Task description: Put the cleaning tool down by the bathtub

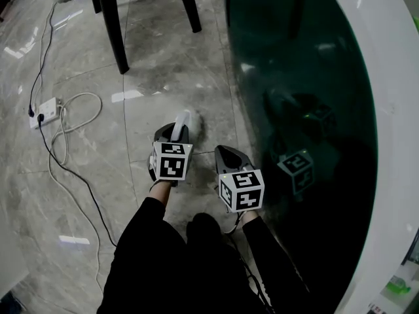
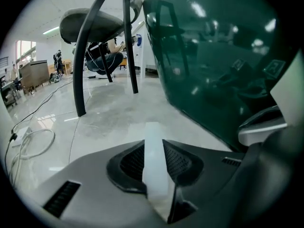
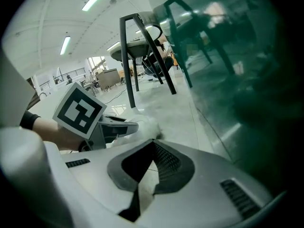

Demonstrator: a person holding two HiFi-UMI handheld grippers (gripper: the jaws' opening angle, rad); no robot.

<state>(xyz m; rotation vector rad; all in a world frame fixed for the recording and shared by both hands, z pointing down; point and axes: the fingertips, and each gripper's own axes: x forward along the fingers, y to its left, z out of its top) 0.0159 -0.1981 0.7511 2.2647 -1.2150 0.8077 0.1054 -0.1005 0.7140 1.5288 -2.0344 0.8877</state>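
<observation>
Left gripper: jaws clamped on the white handle of the cleaning tool, whose head is low over the floor near the bathtub wall. Right gripper: jaws closed, empty, nearer the tub. Chair legs stand beyond.

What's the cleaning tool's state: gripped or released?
Gripped. The left gripper view shows the jaws of the left gripper pressed on the white handle of the cleaning tool. Whether its head touches the floor: cannot tell.
</observation>
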